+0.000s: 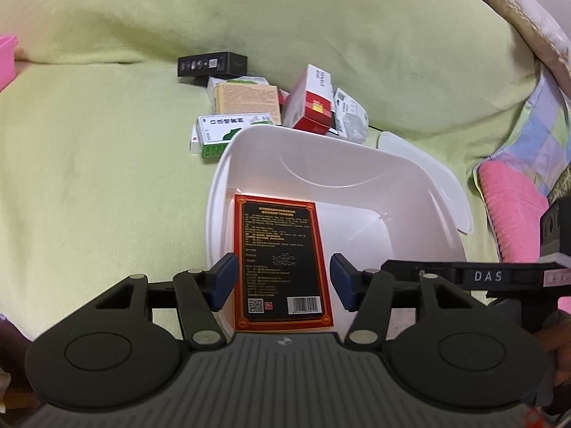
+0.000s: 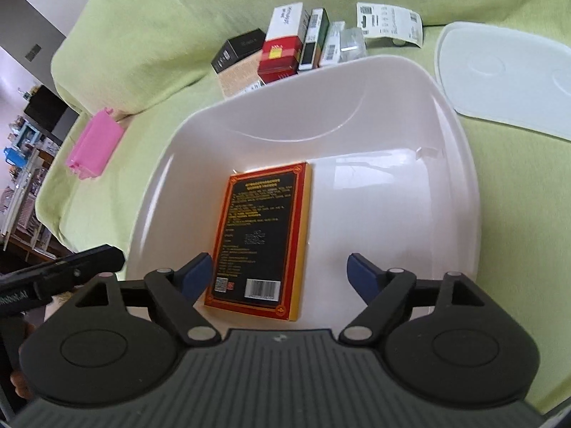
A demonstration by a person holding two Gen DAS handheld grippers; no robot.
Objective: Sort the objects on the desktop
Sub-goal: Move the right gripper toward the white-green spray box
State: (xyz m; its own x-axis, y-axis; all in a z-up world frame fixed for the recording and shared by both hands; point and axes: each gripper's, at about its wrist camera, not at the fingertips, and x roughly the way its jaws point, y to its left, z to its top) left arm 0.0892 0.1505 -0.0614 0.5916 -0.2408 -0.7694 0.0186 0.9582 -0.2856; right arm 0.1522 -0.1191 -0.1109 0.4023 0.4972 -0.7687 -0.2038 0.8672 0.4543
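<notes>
Green blanket [image 2: 160,7] everywhere; pink box [image 2: 93,147] far left, left tool [image 1: 280,287] spread wide above the red-and-black box [image 2: 262,235] lying flat in the white tub [image 2: 460,185], right tool [image 2: 278,278] spread too, lid [image 2: 506,78] off right.

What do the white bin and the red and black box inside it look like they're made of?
White bin: likely moulded plastic, glossy and slightly translucent, with soft highlights on its rounded walls. Red and black box: probably printed cardboard with a sheen; crisp edges, barcode and fine print.
</notes>
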